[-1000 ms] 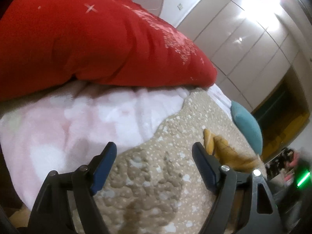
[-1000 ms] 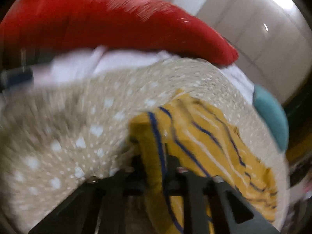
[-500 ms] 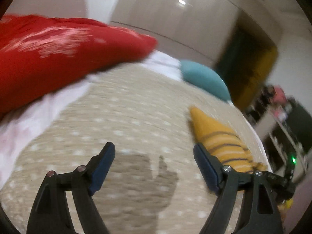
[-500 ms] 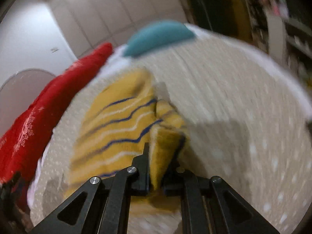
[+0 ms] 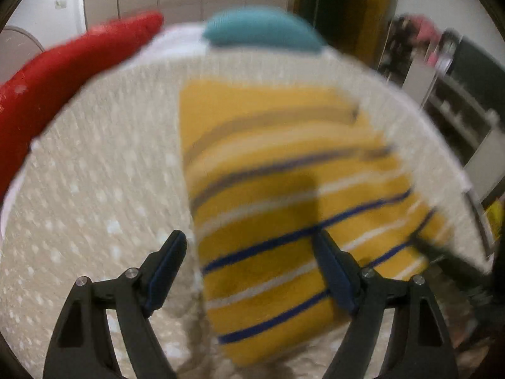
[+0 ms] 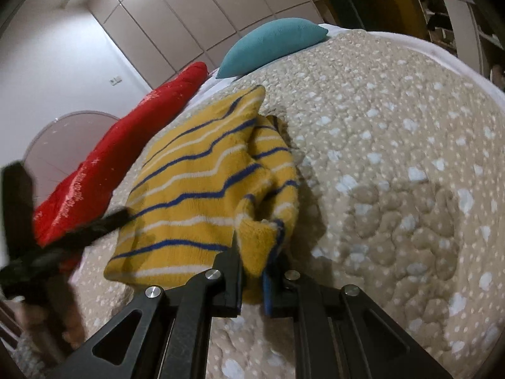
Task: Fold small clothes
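A small yellow garment (image 6: 202, 189) with blue and white stripes lies on the beige dotted bedspread (image 6: 394, 158). My right gripper (image 6: 254, 255) is shut on a bunched edge of the garment at its near right side. In the left wrist view the garment (image 5: 284, 208) is blurred and fills the middle. My left gripper (image 5: 249, 252) is open just above the garment's near left edge, its jaws straddling that edge. The left gripper also shows as a dark blur at the left of the right wrist view (image 6: 63, 237).
A red quilt (image 6: 126, 145) lies along the bed's left side. A teal pillow (image 6: 271, 44) sits at the far end. White wardrobes (image 6: 189, 15) stand behind. Shelves (image 5: 457, 101) stand off the bed's right side.
My left gripper has swung right from the red quilt to over the yellow garment. My right gripper has kept its hold and turned, dragging the garment's edge.
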Action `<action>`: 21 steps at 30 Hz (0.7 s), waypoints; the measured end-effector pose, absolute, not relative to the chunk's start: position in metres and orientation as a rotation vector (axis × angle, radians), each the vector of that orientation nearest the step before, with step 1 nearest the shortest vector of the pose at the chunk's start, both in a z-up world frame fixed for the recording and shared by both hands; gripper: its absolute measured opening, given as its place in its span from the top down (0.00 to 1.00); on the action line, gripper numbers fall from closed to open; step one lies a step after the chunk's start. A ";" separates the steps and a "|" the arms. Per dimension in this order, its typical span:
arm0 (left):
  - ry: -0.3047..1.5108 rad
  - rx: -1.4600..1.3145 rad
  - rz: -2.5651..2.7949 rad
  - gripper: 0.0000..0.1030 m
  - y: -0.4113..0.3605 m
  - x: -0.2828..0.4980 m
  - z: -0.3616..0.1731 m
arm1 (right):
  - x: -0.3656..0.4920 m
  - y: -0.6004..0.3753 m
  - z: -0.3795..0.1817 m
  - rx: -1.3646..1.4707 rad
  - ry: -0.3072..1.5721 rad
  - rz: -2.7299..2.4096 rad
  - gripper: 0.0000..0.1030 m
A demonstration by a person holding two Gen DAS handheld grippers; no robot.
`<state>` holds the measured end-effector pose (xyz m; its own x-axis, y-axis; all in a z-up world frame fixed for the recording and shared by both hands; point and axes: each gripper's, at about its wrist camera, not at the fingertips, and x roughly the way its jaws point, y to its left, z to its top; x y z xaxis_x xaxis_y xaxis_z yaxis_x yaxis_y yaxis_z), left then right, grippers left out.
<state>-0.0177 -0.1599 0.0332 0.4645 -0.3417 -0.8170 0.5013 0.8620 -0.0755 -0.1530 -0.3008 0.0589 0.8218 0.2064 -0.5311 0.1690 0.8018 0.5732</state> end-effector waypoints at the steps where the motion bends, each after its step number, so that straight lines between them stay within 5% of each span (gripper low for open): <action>1: 0.999 0.162 -0.527 0.20 -0.159 -0.015 0.023 | -0.157 -0.307 0.056 0.669 0.607 0.022 0.87; 4: 1.064 0.044 -0.535 0.17 -0.142 -0.012 0.019 | -0.166 -0.332 0.038 0.796 0.577 0.024 0.69; 17: 0.707 0.065 -0.394 0.16 -0.094 -0.102 0.087 | -0.165 -0.338 0.030 0.833 0.544 0.036 0.68; 21: 0.455 0.078 -0.209 0.00 -0.065 -0.136 0.122 | -0.164 -0.338 0.030 0.836 0.536 0.038 0.68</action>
